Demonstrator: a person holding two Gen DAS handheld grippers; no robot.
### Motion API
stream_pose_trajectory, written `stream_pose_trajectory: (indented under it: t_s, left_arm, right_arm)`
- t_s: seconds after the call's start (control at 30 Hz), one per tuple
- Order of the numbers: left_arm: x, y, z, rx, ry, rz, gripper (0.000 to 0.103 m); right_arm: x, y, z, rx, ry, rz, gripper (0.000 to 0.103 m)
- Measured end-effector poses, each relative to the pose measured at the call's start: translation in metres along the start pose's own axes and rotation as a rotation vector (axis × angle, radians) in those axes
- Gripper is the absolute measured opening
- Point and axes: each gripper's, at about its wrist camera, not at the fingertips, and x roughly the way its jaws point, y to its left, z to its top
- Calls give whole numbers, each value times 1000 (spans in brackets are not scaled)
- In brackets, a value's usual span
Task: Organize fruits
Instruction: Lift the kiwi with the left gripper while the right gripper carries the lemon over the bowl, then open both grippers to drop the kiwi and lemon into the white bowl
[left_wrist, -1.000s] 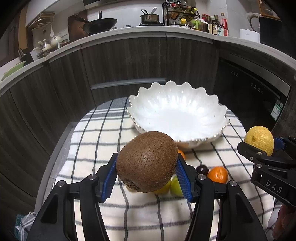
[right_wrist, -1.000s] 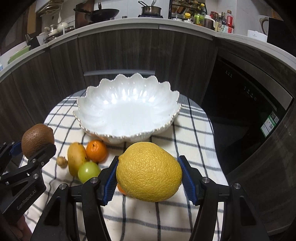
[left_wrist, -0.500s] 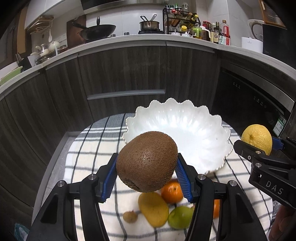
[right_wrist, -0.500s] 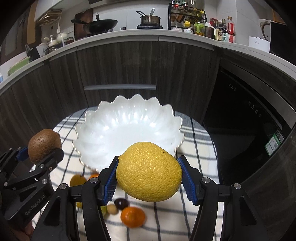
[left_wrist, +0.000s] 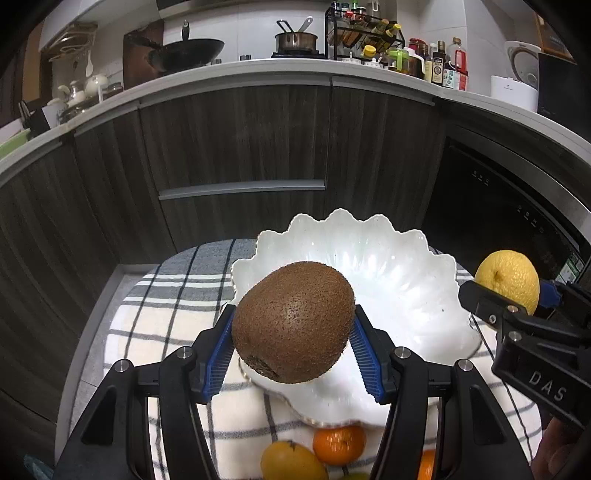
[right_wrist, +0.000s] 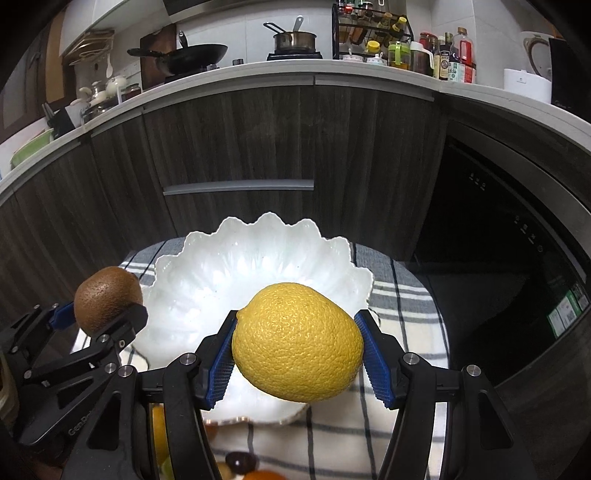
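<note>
My left gripper (left_wrist: 291, 347) is shut on a brown kiwi (left_wrist: 293, 321) and holds it above the near rim of the white scalloped bowl (left_wrist: 399, 280). My right gripper (right_wrist: 297, 349) is shut on a yellow lemon (right_wrist: 299, 339), also above the bowl (right_wrist: 229, 269), which is empty. In the left wrist view the lemon (left_wrist: 508, 278) shows at the right, over the bowl's right edge. In the right wrist view the kiwi (right_wrist: 107, 299) shows at the left, over the bowl's left edge.
The bowl stands on a checked cloth (left_wrist: 166, 317) over a small round table. Loose fruit lies on the cloth below the grippers: a tangerine (left_wrist: 338, 443), a yellow-orange fruit (left_wrist: 291, 461), a dark plum (right_wrist: 240, 461). Dark cabinets (left_wrist: 236, 140) and an oven (right_wrist: 498, 258) stand behind.
Both grippers have risen and moved forward with their fruit, from above the loose fruit to over the bowl. The loose fruit has slid toward the bottom of both views.
</note>
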Motion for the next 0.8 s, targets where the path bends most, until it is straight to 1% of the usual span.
stream_pose_trajectory:
  t_s: [0.13, 0.3, 0.5, 0.53, 0.57, 0.6, 0.67, 0.8]
  left_arm:
    - [14, 1, 4, -10, 17, -4, 59]
    - [28, 1, 3, -14, 42, -7, 59]
    - [38, 4, 0, -23, 71, 8, 59]
    - [37, 4, -1, -24, 63, 12, 59]
    - [36, 4, 0, -22, 50, 19, 62]
    - [33, 4, 2, -20, 36, 28, 71]
    - [30, 7, 6, -34, 22, 37, 84]
    - [25, 9, 9, -19, 10, 68, 84]
  right_arm:
    - [16, 1, 6, 13, 16, 11, 62]
    - [38, -1, 6, 43, 62, 34, 62]
    - [50, -1, 4, 36, 82, 27, 62]
    - [52, 0, 3, 35, 84, 21, 62]
    - [54, -1, 3, 39, 87, 21, 63]
    - [56, -2, 4, 43, 90, 21, 63]
    - [59, -3, 4, 54, 98, 24, 63]
    - [65, -8, 4, 92, 118, 20, 63]
